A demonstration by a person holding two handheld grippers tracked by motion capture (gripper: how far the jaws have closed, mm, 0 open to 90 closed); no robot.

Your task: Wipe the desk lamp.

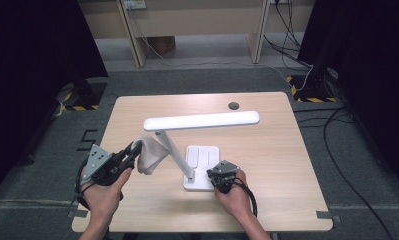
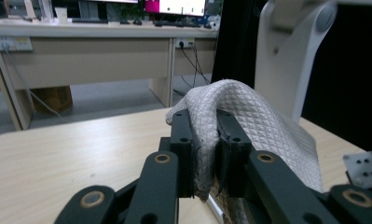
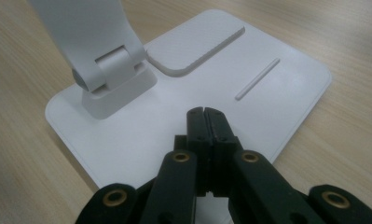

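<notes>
My left tool (image 2: pixel 204 140) is clenched on a fold of the quilted cloth (image 2: pixel 249 121), which bunches over the jaw tips and drapes away to the right in the left gripper view. In the high view the cloth (image 1: pixel 149 152) hangs just left of the lamp arm (image 1: pixel 177 155), close to it; I cannot tell whether they touch. My right tool (image 3: pixel 205 114) has its jaws closed together with nothing between them, tips resting on or just above the near edge of the white lamp base (image 3: pixel 286 93).

Risks, as I judge them: the lamp (image 1: pixel 202 121) carries a long head on a slim tilted arm, so a sideways push from the cloth could swing it at the hinge (image 3: pixel 104 70) or tip it, should the right tool slide off the smooth base. The cloth is pinched by one fold only and could slip out under drag.

Hard to make out: the cloth's lower edge behind the jaws, the lamp head cut off at the top of the left gripper view, and actual contact between right tool and base. The table (image 1: pixel 267 150) is otherwise bare.
</notes>
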